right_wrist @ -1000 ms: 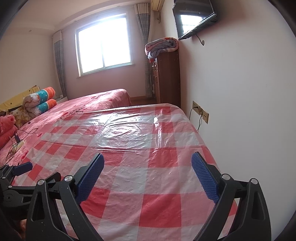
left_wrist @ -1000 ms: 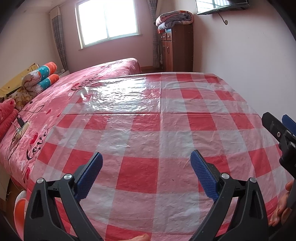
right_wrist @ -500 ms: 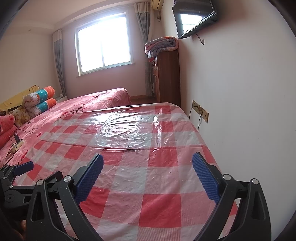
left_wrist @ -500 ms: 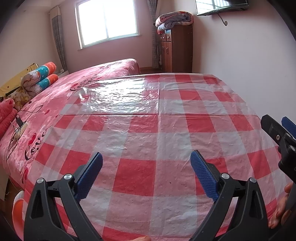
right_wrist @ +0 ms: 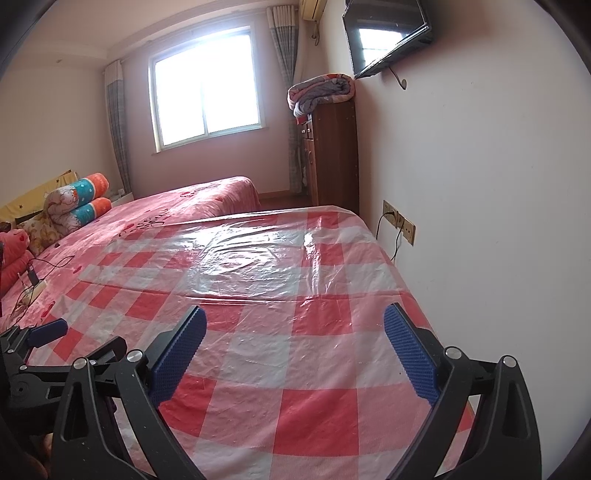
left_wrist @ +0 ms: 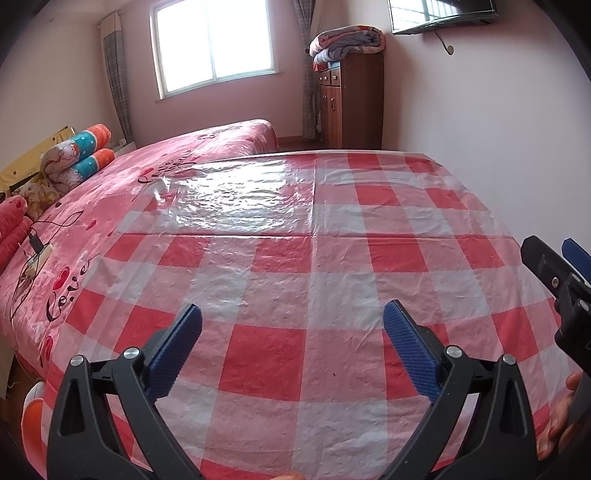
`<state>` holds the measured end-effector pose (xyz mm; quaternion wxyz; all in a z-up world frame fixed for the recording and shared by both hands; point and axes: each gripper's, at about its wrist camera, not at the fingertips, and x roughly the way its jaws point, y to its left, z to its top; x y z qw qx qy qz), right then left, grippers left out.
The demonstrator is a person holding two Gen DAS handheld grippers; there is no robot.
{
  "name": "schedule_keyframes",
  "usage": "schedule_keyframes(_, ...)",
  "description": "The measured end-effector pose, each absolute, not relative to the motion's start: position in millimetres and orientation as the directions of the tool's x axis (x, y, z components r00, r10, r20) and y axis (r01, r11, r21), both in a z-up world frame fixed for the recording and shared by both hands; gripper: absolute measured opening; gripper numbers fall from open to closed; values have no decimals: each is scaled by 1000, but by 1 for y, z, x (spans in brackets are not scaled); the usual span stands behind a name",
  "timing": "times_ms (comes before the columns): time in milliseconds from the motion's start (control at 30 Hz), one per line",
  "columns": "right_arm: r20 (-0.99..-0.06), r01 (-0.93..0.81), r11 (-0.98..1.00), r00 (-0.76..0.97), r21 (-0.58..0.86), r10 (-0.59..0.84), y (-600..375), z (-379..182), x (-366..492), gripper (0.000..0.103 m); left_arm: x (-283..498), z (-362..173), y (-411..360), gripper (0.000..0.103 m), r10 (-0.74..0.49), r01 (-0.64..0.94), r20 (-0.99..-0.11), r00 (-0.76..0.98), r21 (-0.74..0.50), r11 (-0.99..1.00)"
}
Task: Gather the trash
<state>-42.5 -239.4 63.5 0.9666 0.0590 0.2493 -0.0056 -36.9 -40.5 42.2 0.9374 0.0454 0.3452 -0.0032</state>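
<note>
**Two open grippers over a checked cloth, no trash in sight**

The left hand-held gripper [left_wrist: 291,343] hangs above a red-and-white checked plastic sheet [left_wrist: 317,280], its blue-padded fingers spread wide with nothing between them. The right hand-held gripper [right_wrist: 293,347] sits just to its right (its black frame and one blue pad show at the edge of the left wrist view), jaws equally wide and empty, close to the white wall [right_wrist: 480,221].

The sheet is glossy and creased, and it covers the near part of a bed [left_wrist: 207,155] dressed in a pink cover printed with hearts and lettering. No piece of trash can be made out in either view; the checked sheet looks bare.

At the bed's left side lie rolled, patterned bolsters [left_wrist: 79,157], and nearer the camera a black charger with its cable [left_wrist: 35,240] rests on the pink cover. Against the far wall stands a brown wooden cabinet [right_wrist: 334,155] with a folded quilt [right_wrist: 321,90] on top, beside a bright window [right_wrist: 207,88]. A dark television [right_wrist: 386,35] is mounted high on the right wall, and a wall socket [right_wrist: 399,221] with a plugged-in cord sits just above the sheet's edge. Fingertips of a person's hand [left_wrist: 561,424] show at the lower right of the left wrist view.
</note>
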Motion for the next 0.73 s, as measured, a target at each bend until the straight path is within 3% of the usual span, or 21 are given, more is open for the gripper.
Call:
schedule_keyframes(333, -536, 38, 991, 843, 129, 37, -241, 57, -31, 96, -23, 31, -39, 99, 38, 19, -672, 740, 77, 997)
schedule_keyframes(567, -639, 59, 988, 768, 142, 46, -238, 43, -10, 96, 3, 12, -42, 99, 73, -1, -759, 647, 95, 996)
schedule_keyframes(733, -714, 59, 993, 700, 100, 30, -228, 32, 6, 96, 11, 7, -43, 99, 76, -4, -776, 627, 94, 996)
